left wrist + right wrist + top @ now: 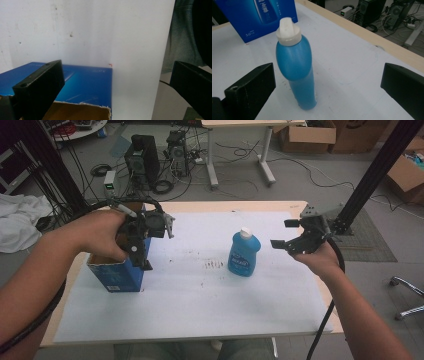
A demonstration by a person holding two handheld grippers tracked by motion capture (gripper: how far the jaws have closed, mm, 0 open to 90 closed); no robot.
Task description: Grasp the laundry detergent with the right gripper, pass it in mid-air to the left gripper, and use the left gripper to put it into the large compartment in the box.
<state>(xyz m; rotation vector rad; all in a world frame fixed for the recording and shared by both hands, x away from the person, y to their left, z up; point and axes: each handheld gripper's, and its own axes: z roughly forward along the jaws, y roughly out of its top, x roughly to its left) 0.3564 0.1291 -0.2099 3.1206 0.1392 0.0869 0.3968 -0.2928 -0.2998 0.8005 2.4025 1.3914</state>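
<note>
The blue bottle [244, 253] stands upright mid-table on the white sheet [200, 305], open surface all around it. The right gripper [289, 234] hovers just right of it, jaws spread, empty. The left gripper [146, 245], jaws spread, hangs over the open blue box [117, 275] near the left edge.

"5.0" printed on blue box [259, 17], bottle label [243, 260] too blurred to read

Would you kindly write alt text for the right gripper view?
A blue bottle with a white cap stands upright on the white table, seen between the right gripper's two open black fingers. A blue box stands behind it.
</note>
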